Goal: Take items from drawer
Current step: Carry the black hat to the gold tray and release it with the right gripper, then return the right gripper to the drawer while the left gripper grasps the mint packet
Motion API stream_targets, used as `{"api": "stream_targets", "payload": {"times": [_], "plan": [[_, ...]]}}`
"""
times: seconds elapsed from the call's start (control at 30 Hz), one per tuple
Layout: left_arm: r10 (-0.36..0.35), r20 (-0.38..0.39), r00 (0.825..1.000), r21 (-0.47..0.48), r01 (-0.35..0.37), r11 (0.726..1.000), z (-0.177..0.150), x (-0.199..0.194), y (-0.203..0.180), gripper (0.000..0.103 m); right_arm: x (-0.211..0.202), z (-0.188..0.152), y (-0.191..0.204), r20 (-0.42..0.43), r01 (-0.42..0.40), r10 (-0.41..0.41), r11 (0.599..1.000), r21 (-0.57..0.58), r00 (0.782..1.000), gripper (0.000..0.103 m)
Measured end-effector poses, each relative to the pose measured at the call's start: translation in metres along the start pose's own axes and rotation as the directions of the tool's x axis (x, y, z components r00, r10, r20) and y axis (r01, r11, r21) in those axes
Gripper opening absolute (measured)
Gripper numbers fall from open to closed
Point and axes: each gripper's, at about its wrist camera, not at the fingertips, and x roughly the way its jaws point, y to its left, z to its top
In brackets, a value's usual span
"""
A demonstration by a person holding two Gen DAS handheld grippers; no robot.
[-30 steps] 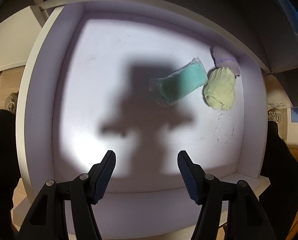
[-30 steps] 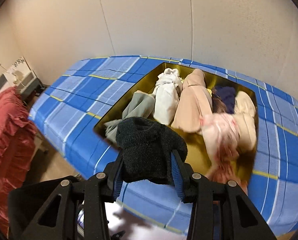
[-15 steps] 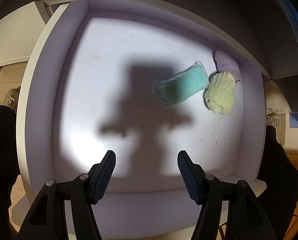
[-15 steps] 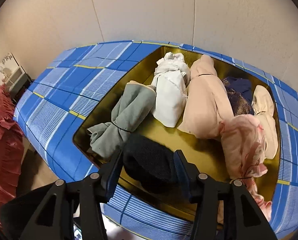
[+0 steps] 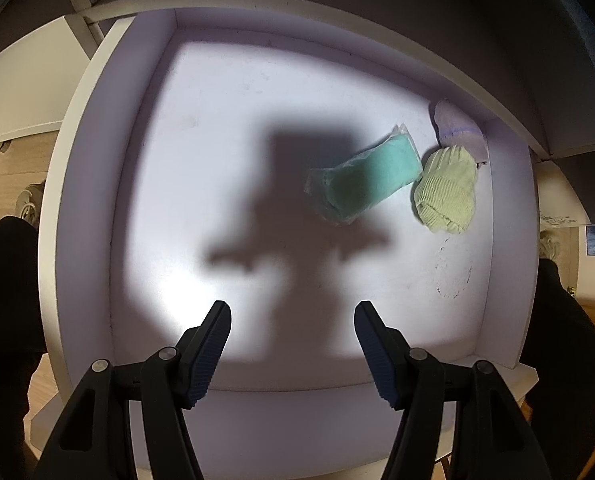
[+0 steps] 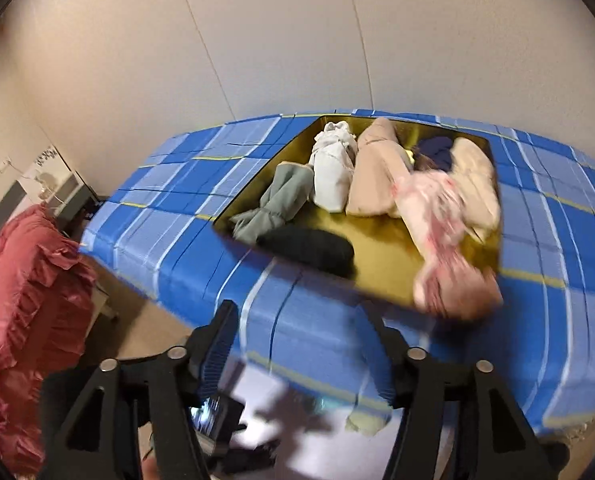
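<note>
i find the drawer (image 5: 97, 184) nearly cleared. three items are left in it, bunched at the far right corner: a teal bundle (image 5: 365, 180), a pale green knit bundle (image 5: 445, 194) touching its right end, and a lilac piece (image 5: 457, 130) just behind that, against the back wall. the rest of the drawer floor is bare.

my left gripper (image 5: 291, 340) hovers above the drawer's near edge, jaws parted about halfway, nothing between them, well apart from the three items.

my right gripper (image 6: 297, 344) is over the blue plaid cover (image 6: 177, 184), short of the gold tray (image 6: 381, 258). its jaws are opening and nothing sits between them. the black bundle (image 6: 309, 250) lies free in the tray's near corner, beside a grey roll (image 6: 281, 200), with white, beige, navy and pink pieces further in.

my judgement: most of the job is done; three pickups remain.
</note>
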Motion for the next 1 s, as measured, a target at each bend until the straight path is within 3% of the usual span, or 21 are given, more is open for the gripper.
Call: {"api": "stream_targets", "payload": {"times": [0.17, 0.33, 0.53, 0.6, 0.67, 0.7, 0.8, 1.0], "plan": [[-0.002, -0.002, 1.000, -0.010, 0.002, 1.000, -0.002, 0.000, 0.004, 0.065, -0.017, -0.053, -0.010, -0.052, 0.001, -0.002, 1.000, -0.018, 0.999, 0.065], [0.005, 0.008, 1.000, -0.007, -0.005, 1.000, -0.004, 0.004, 0.006, 0.065, 0.020, -0.107, -0.031, -0.200, 0.025, -0.031, 0.999, -0.033, 0.979, 0.065], [0.024, 0.030, 0.999, 0.052, -0.026, 0.998, -0.008, 0.010, -0.005, 0.065, 0.096, -0.166, -0.075, -0.418, 0.079, -0.055, 0.996, 0.040, 0.907, 0.065], [0.044, 0.043, 0.998, 0.090, -0.048, 0.995, -0.009, 0.011, -0.011, 0.065, 0.114, -0.181, -0.084, -0.474, 0.129, -0.095, 0.991, 0.041, 0.875, 0.065], [0.043, 0.064, 0.997, 0.124, -0.050, 0.991, -0.009, 0.010, -0.018, 0.065, 0.134, -0.193, -0.090, -0.552, 0.178, -0.127, 0.983, 0.040, 0.824, 0.065], [0.039, 0.075, 0.996, 0.136, -0.049, 0.989, -0.007, 0.009, -0.021, 0.065, 0.140, -0.195, -0.091, -0.571, 0.186, -0.127, 0.982, 0.045, 0.811, 0.065], [0.036, 0.115, 0.993, 0.170, -0.055, 0.984, 0.001, 0.006, -0.031, 0.065, 0.151, -0.204, -0.090, -0.606, 0.182, -0.111, 0.982, 0.057, 0.788, 0.066], [0.074, 0.115, 0.991, 0.267, -0.102, 0.958, 0.033, 0.019, -0.064, 0.065, 0.152, -0.213, -0.104, -0.631, 0.208, -0.073, 0.968, 0.143, 0.773, 0.071]]}}
